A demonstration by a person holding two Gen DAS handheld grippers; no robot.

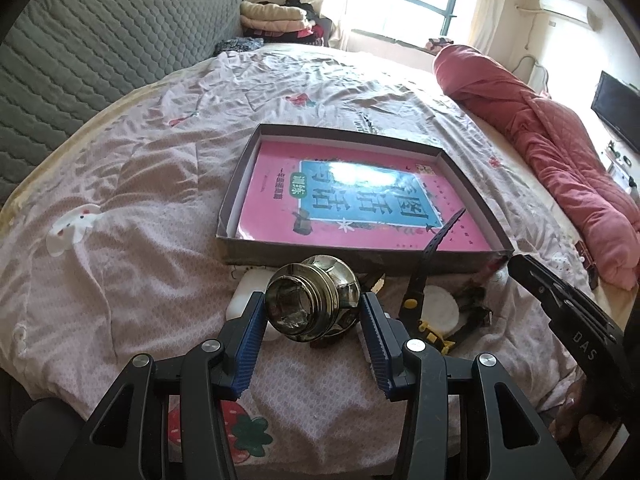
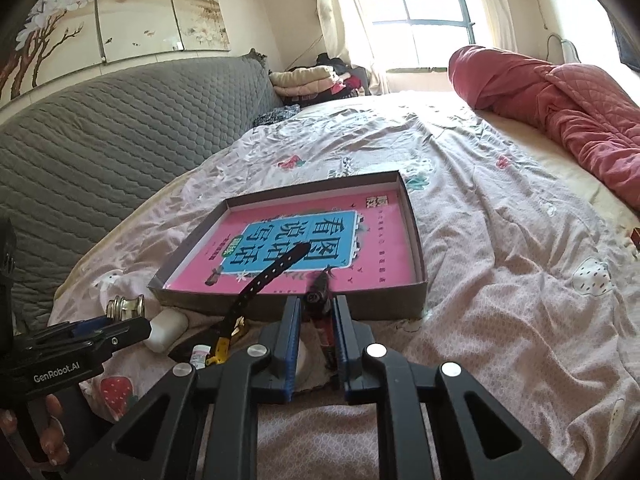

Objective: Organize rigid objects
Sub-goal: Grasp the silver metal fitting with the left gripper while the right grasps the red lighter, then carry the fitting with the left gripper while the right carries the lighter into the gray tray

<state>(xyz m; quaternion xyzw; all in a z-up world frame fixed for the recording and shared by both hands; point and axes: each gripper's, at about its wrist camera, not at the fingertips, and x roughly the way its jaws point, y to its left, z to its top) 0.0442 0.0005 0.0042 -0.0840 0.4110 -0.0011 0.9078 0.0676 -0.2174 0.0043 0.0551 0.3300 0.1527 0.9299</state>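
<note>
My left gripper [image 1: 314, 312] is shut on a shiny metal door knob [image 1: 314, 300], held just above the bed in front of a shallow grey cardboard box [image 1: 360, 258]. The box holds a pink book [image 1: 280, 208]. My right gripper [image 2: 316, 312] is shut on a small dark red-and-black object [image 2: 320, 296], held at the box's near wall [image 2: 360, 306]. The knob also shows at the left of the right wrist view [image 2: 126, 306], in the left gripper [image 2: 116, 326]. A black watch strap [image 2: 272, 276] leans over the box's near edge.
Small items lie on the bed before the box: a white case [image 2: 166, 330], a round white pad [image 1: 440, 306], a yellow-and-black piece [image 1: 432, 330], a small bottle [image 2: 199, 354]. A red quilt [image 1: 560, 152] lies at right; a grey quilted headboard [image 1: 80, 52] at left.
</note>
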